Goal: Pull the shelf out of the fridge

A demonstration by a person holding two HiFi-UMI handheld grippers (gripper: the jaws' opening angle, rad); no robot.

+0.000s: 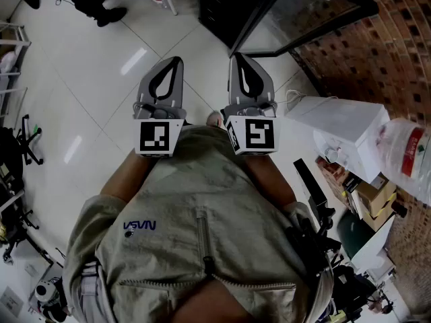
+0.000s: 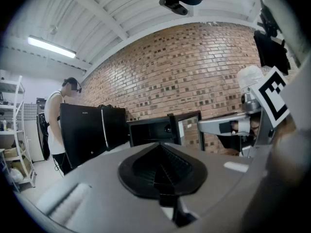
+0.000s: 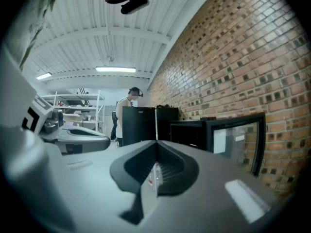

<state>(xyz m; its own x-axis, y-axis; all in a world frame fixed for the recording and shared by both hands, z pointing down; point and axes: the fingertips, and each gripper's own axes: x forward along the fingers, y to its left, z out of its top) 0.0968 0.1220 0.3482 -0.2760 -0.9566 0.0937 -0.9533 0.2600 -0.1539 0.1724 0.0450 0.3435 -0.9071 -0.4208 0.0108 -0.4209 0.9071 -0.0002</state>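
Note:
Both grippers are held close to my chest, well short of the fridge. In the head view the left gripper [image 1: 176,60] and right gripper [image 1: 236,56] point forward side by side, each shut and holding nothing. The small black fridge [image 1: 219,5] stands on the floor ahead with its glass door [image 1: 296,19] swung open to the right. Past the shut left gripper [image 2: 160,144] I see the fridge's dark open cavity [image 2: 148,132]. Past the shut right gripper [image 3: 156,142] the glass door [image 3: 238,140] shows. The inside is too dark to make out a shelf.
A brick wall [image 1: 390,46] runs along the right. A white bag [image 1: 337,123], a water bottle [image 1: 407,157] and boxes crowd the right side. A metal rack [image 1: 10,66] stands at the left. Beside tall black cabinets [image 2: 87,130] stands another person [image 2: 58,120].

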